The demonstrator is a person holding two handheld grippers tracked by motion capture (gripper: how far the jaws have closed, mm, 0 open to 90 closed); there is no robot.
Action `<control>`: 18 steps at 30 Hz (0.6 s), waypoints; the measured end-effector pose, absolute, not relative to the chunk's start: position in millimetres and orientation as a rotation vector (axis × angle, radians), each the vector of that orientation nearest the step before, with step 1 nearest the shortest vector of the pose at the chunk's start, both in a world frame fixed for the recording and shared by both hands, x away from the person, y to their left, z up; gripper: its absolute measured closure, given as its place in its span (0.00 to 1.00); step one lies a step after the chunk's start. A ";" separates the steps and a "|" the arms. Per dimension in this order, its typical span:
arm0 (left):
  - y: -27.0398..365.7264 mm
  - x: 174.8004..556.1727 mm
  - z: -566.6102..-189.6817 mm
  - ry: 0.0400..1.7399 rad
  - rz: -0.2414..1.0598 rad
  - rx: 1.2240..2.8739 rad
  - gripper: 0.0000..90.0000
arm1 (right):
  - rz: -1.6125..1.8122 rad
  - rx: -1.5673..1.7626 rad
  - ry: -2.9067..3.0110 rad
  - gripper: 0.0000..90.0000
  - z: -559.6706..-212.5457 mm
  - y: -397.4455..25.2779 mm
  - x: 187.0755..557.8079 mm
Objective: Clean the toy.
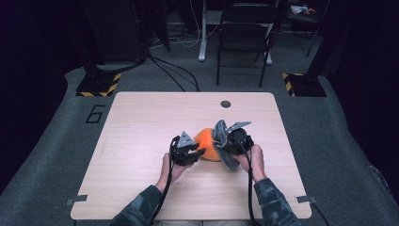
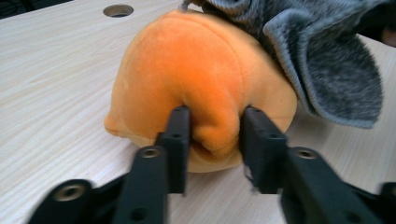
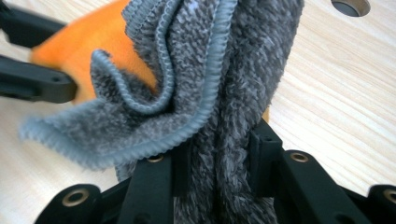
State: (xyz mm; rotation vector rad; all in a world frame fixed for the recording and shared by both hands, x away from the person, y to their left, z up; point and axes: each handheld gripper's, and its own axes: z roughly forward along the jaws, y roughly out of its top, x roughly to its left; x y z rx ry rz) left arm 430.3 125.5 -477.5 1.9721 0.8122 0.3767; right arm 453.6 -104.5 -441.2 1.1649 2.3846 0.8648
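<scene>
Orange plush toy (image 1: 207, 142) resting on the table (image 1: 141, 136), slightly right of centre and toward the person's side, directly between the two tools. In the left gripper view the plush toy (image 2: 196, 88) sits on the wood with a soft fold of its fabric pinched between the two black jaws of the left hand-held gripper (image 2: 212, 135), which is clenched on that fold. The left hand-held gripper (image 1: 188, 151) meets the toy from its left side. A grey knitted cloth (image 1: 222, 141) drapes against the toy's right side, touching it; in the left gripper view the cloth (image 2: 327, 70) overhangs the toy's upper right. The right hand-held gripper (image 3: 217, 161) grasps a bunched length of this cloth (image 3: 187, 84) between its jaws, with orange plush (image 3: 79, 42) just behind the cloth. The right hand-held gripper (image 1: 235, 141) lies just right of the toy. A round hole (image 1: 226, 104) in the table lies beyond the toy, well apart from it.
</scene>
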 end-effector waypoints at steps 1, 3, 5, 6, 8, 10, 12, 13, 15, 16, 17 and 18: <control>126.2 430.0 -476.9 0.817 0.387 1.964 0.64 | 0.876 1.178 2.378 0.75 -443.7 -104.7 454.6; 126.2 428.6 -475.4 0.829 0.431 1.962 0.54 | 0.898 1.204 2.375 0.75 -443.9 -108.5 456.1; 123.6 428.2 -476.6 0.836 0.435 1.974 0.50 | 0.918 1.206 2.379 0.74 -445.5 -113.4 458.5; 121.3 427.7 -478.3 0.828 0.425 1.986 0.50 | 0.928 1.216 2.376 0.74 -446.4 -115.0 459.4; 116.4 425.6 -482.6 0.812 0.454 2.017 0.58 | 0.936 1.229 2.366 0.74 -447.3 -117.0 460.4; 115.7 424.5 -484.2 0.807 0.452 2.006 0.72 | 0.934 1.233 2.369 0.74 -447.4 -117.7 460.2; 117.0 425.0 -484.0 0.809 0.451 1.984 0.81 | 0.932 1.232 2.364 0.74 -447.0 -117.9 460.3; 117.6 425.2 -483.8 0.807 0.452 1.982 0.84 | 0.933 1.231 2.359 0.74 -446.6 -118.3 460.5; 117.7 425.3 -483.7 0.811 0.451 1.964 0.87 | 0.941 1.223 2.352 0.74 -444.6 -118.9 460.4; 118.2 425.1 -482.6 0.808 0.450 1.970 0.89 | 0.947 1.237 2.346 0.74 -442.5 -118.7 459.5; 118.5 424.8 -481.3 0.818 0.445 1.958 0.89 | 0.946 1.225 2.339 0.74 -439.6 -118.7 459.1; 118.7 424.8 -479.8 0.824 0.440 1.942 0.90 | 0.952 1.225 2.326 0.75 -435.4 -118.5 457.6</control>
